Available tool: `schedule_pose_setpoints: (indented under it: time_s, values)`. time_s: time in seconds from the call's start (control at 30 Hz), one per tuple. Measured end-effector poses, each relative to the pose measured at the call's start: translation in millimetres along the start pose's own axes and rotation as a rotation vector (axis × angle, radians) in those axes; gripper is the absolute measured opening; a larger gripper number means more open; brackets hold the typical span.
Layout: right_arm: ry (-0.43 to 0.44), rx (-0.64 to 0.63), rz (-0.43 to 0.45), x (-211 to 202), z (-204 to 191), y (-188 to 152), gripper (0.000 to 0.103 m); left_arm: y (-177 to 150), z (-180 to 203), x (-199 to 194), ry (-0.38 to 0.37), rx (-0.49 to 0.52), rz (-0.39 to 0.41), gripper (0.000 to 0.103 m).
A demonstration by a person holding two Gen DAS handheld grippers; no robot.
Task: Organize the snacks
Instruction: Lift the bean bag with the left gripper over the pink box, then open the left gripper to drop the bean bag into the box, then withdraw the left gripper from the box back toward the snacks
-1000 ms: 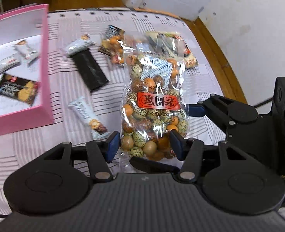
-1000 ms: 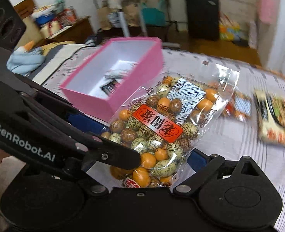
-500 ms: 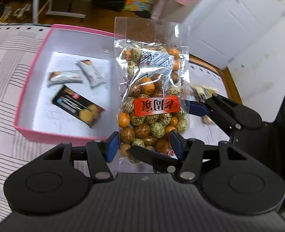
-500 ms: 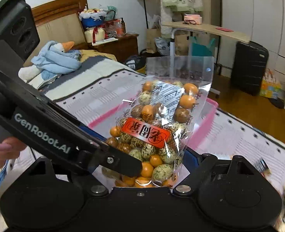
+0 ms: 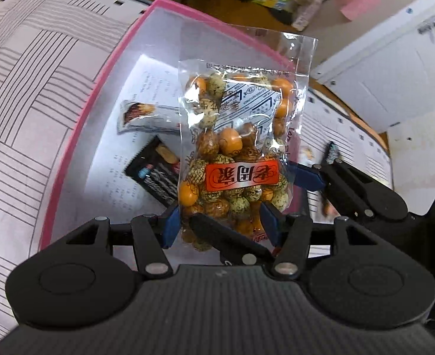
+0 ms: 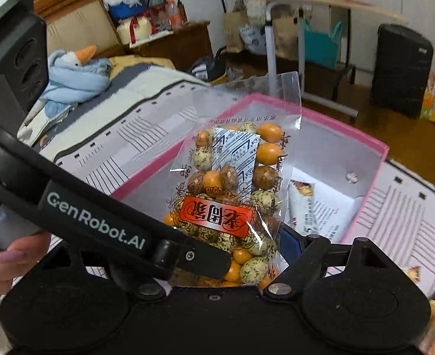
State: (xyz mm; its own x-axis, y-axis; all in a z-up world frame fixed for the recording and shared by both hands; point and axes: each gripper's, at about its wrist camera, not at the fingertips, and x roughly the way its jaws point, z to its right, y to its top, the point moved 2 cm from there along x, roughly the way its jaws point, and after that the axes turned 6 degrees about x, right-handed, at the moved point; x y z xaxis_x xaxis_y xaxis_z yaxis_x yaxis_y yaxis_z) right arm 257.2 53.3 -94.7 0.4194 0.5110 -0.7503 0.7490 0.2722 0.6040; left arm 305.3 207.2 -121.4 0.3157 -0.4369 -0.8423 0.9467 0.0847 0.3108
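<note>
Clear plastic bag of coated nuts (image 5: 241, 159) hung upright above the pink box (image 5: 99, 94), both the left claw (image 5: 220, 224) and the right claw (image 6: 247, 254) clamped on its lower end.

black packet (image 5: 155, 177) partly hidden by nut bag (image 5: 241, 148); brand seemingly unreadable

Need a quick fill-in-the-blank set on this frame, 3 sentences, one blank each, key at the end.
1. Both the left gripper and the right gripper are shut on the clear plastic bag of coated nuts, held above the ____ cardboard box.
2. The label on the bag is ____ with dark characters.
3. Inside the box, the black snack packet lies beside a ____ snack wrapper.

Missing words: pink; red; white
</note>
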Motion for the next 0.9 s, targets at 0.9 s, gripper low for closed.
schedule_pose_setpoints:
  time_s: [0.9]
  values:
    - [-0.105, -0.048, 0.22, -162, 16, -63, 0.087, -64, 75, -84, 0.172, 0.296, 0.153, 0.056]
